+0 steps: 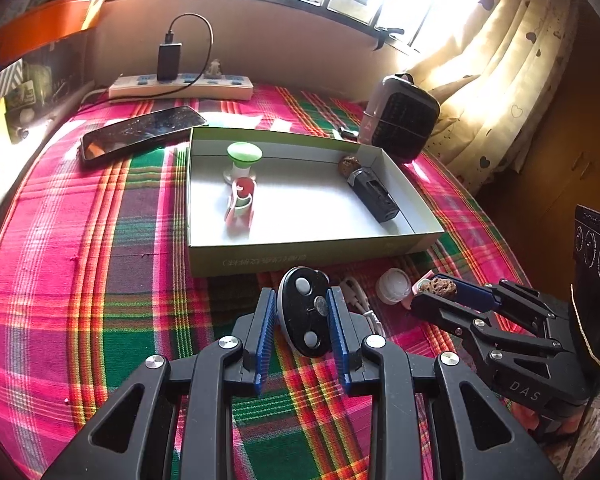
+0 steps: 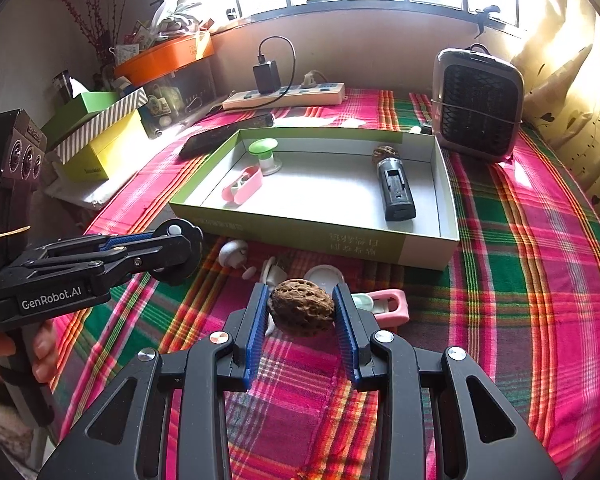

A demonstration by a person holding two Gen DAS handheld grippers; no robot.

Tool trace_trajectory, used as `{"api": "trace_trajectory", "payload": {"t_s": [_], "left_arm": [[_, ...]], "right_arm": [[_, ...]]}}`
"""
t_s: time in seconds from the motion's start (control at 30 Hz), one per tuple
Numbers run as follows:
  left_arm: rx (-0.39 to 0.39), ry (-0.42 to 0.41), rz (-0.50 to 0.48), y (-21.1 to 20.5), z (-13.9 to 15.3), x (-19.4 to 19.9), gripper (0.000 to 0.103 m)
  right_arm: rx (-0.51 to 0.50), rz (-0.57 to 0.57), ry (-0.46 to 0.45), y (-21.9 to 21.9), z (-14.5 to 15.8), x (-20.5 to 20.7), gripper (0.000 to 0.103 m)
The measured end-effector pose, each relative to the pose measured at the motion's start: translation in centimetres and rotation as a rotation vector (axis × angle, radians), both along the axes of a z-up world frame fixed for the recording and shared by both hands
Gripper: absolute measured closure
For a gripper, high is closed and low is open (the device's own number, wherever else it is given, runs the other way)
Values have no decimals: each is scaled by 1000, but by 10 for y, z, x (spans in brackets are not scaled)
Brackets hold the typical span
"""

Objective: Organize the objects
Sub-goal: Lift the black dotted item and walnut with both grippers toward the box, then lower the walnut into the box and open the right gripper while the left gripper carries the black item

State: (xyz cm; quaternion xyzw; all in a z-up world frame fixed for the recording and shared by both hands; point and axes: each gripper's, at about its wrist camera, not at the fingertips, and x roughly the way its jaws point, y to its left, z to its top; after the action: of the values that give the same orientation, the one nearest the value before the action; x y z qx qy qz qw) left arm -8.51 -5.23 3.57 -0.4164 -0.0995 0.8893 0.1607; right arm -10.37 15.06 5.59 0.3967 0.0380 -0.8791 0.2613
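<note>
The left tongs are clamping a black oval gadget above the plaid-covered desk, just in front of the green box's near wall. The right tongs are gripping a walnut beside them, over a pink clip and a white cap. Inside the box are lying a black cartridge, a second walnut at the far wall, and a green-topped stand.

The open box sits on the counter; a power strip lies behind it, a heater at its far right corner, a phone at its far left.
</note>
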Motion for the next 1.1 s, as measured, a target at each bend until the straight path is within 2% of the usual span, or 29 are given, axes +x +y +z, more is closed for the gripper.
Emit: {"api": "trace_trajectory", "payload": {"t_s": [0.53,1.1], "left_arm": [[-39,36,-20,13,12,-31,79],[-59,20,-32,25,2,-79,79]], "right_arm": [[4,-9,33,0,19,-46,69],[40,3,21,-17,12,-121,69]]}}
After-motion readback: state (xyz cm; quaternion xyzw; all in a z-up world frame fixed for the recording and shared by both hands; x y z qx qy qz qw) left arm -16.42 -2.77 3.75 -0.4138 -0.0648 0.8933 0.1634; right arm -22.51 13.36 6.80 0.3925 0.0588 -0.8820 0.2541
